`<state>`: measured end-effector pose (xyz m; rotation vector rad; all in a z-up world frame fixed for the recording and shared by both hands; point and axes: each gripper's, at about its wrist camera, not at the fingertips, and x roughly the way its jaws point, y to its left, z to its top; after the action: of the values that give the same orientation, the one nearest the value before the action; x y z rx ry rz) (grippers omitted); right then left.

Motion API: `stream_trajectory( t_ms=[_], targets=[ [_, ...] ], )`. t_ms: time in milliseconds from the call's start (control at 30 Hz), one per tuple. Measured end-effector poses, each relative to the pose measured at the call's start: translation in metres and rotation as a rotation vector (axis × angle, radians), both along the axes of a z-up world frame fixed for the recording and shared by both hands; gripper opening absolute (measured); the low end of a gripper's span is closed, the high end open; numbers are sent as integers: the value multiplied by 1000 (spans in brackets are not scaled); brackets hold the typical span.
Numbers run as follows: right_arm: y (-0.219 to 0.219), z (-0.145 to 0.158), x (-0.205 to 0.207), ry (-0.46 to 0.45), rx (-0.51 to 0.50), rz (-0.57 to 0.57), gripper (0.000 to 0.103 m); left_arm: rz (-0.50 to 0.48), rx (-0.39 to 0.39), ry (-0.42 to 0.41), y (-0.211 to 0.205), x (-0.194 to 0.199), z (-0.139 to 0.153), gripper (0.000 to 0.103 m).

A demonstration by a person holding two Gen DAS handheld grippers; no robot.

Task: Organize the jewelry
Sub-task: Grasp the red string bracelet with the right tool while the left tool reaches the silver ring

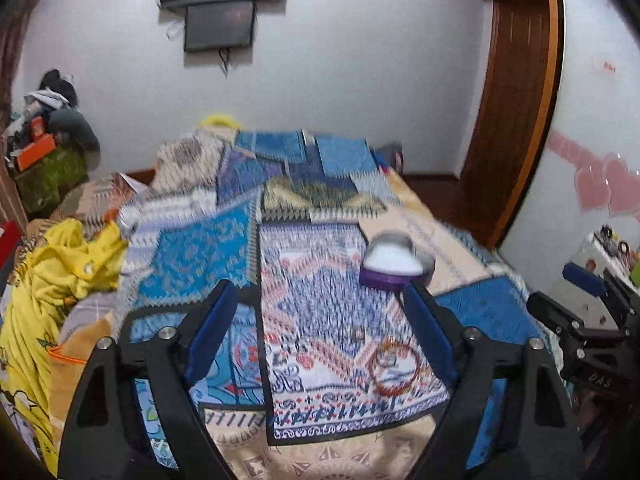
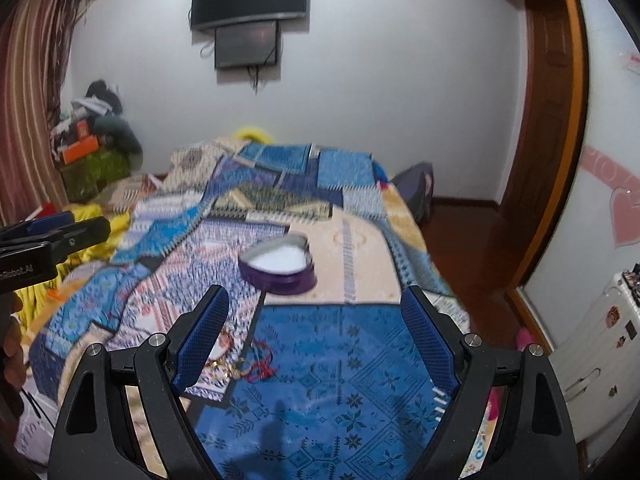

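A purple heart-shaped jewelry box (image 1: 394,266) with a white lining stands open on the patchwork bedspread; it also shows in the right wrist view (image 2: 278,266). A red-gold bangle (image 1: 395,367) and a small ring (image 1: 356,333) lie on the cloth nearer than the box. In the right wrist view a tangle of gold and red jewelry (image 2: 244,364) lies beside the left finger. My left gripper (image 1: 316,336) is open and empty above the bangle area. My right gripper (image 2: 316,336) is open and empty above a blue patch.
The bed (image 2: 360,240) fills the middle, with yellow clothes (image 1: 52,280) on its left side. A wooden door frame (image 2: 560,120) and floor lie to the right. A white case (image 2: 600,340) stands at the right. Clutter is piled at the back left (image 2: 96,136).
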<state>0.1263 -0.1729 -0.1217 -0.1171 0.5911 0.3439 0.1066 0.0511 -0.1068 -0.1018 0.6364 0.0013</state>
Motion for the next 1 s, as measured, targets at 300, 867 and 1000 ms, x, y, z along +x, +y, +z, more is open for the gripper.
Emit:
stream_trajectory(
  t_ms=[300,867,1000],
  targets=[
    [-2,-32,18,123,-26,75,76,-118,-11,193,-13,23,-48,47],
    [14,-71,29,264,-55,215,43,-238,-16,313,-36,40,-85,25],
    [21,-74,31,267,-64,233,41,-274,-37,308,-38,43,-84,25]
  ],
)
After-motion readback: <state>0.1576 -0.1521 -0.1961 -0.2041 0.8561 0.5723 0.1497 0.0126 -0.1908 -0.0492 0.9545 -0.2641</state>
